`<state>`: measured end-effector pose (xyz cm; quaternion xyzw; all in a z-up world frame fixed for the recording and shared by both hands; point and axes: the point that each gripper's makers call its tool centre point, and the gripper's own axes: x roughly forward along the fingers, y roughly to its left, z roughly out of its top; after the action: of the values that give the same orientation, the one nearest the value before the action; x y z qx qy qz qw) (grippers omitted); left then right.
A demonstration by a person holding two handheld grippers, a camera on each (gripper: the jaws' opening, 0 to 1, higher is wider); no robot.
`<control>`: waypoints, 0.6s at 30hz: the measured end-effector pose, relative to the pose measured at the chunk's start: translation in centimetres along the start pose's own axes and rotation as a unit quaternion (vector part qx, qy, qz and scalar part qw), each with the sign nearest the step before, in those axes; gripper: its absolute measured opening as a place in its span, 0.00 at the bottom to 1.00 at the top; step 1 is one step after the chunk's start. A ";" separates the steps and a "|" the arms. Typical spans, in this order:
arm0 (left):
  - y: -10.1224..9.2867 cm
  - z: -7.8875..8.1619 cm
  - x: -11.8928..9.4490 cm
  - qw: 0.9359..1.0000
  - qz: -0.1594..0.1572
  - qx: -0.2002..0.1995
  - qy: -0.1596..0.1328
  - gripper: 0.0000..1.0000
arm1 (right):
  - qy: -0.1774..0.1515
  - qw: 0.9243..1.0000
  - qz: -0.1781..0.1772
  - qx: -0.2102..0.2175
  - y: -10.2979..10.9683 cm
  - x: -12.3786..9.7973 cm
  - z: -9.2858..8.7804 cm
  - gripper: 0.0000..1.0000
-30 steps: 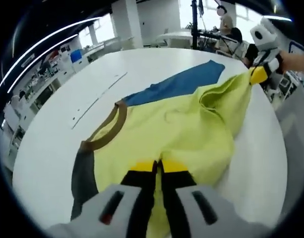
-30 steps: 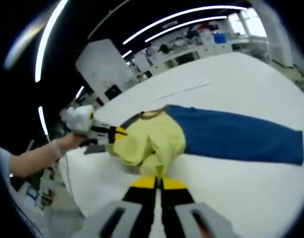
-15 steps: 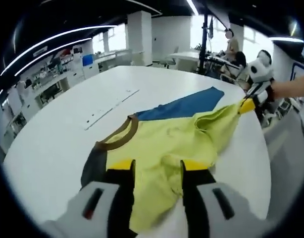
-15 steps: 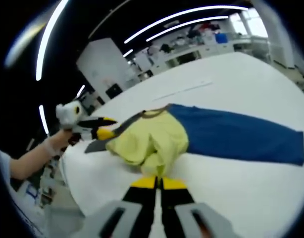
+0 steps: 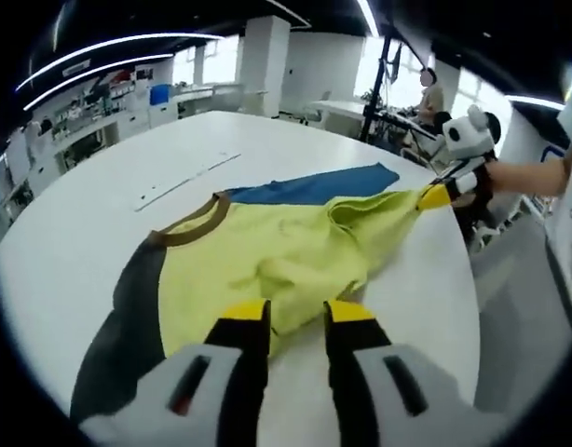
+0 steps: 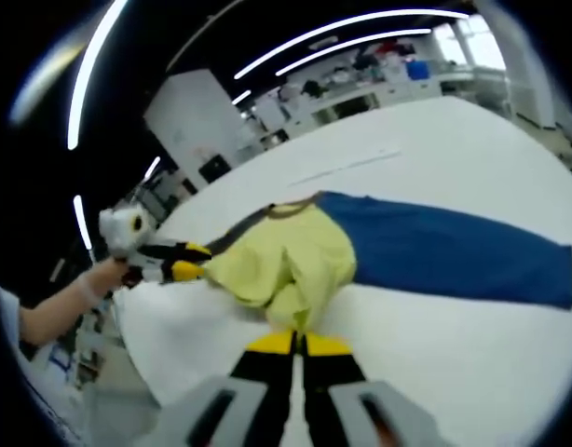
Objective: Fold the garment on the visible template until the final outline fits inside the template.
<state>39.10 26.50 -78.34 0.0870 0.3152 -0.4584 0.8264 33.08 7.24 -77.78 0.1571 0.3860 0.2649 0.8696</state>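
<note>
On a white round table (image 5: 72, 233) lies a yellow garment (image 5: 277, 251) with blue and dark grey sleeves and a brown collar (image 5: 188, 228), partly bunched. In the left gripper view, the left gripper (image 5: 295, 312) hovers with its jaws parted just over the garment's near edge. In the right gripper view, the right gripper (image 6: 297, 343) pinches a yellow fold, jaws closed on the fabric.
</note>
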 end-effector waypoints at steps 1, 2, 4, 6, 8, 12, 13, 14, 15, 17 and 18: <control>0.0 -0.1 0.1 1.000 -0.001 -0.001 0.001 0.18 | 0.000 1.000 0.000 0.000 0.0 0.0 0.0 0.00; 0.1 -0.5 0.2 1.000 0.000 -0.012 0.003 0.17 | 0.000 1.000 0.000 0.000 -0.1 0.0 0.0 0.00; 0.3 -0.9 0.3 1.000 0.008 -0.022 0.008 0.14 | 0.000 1.000 -0.001 0.001 -0.2 0.0 0.0 0.00; 1.3 -1.7 0.5 0.999 0.031 -0.029 0.022 0.11 | 0.001 1.000 -0.002 -0.003 -0.2 -0.1 0.1 0.00; 2.0 -1.8 0.6 0.998 0.038 -0.041 0.015 0.11 | 0.002 1.000 -0.005 -0.011 -0.3 -0.1 0.0 0.00; 1.7 -2.1 0.9 0.998 0.038 -0.035 0.025 0.12 | 0.002 1.000 -0.003 -0.006 -0.3 0.0 0.0 0.00; 1.5 -2.3 0.9 0.998 0.036 -0.033 0.028 0.12 | 0.001 1.000 -0.003 -0.005 -0.3 0.0 0.0 0.00; 1.5 -2.4 1.0 0.998 0.036 -0.033 0.028 0.12 | 0.001 1.000 -0.002 -0.003 -0.3 0.0 0.0 0.00; 1.6 -2.6 1.1 0.998 0.036 -0.038 0.028 0.12 | 0.001 1.000 -0.002 -0.003 -0.3 0.0 -0.1 0.00; 1.4 -2.5 1.2 0.998 0.040 -0.037 0.030 0.12 | 0.002 1.000 -0.003 -0.005 -0.3 0.0 -0.1 0.00; 1.4 -2.6 1.3 0.998 0.042 -0.033 0.032 0.12 | 0.003 1.000 -0.003 -0.004 -0.3 -0.1 -0.1 0.00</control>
<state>39.61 27.54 -81.36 0.0875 0.3530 -0.4091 0.8369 33.08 6.93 -77.98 0.1517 0.3876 0.2643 0.8700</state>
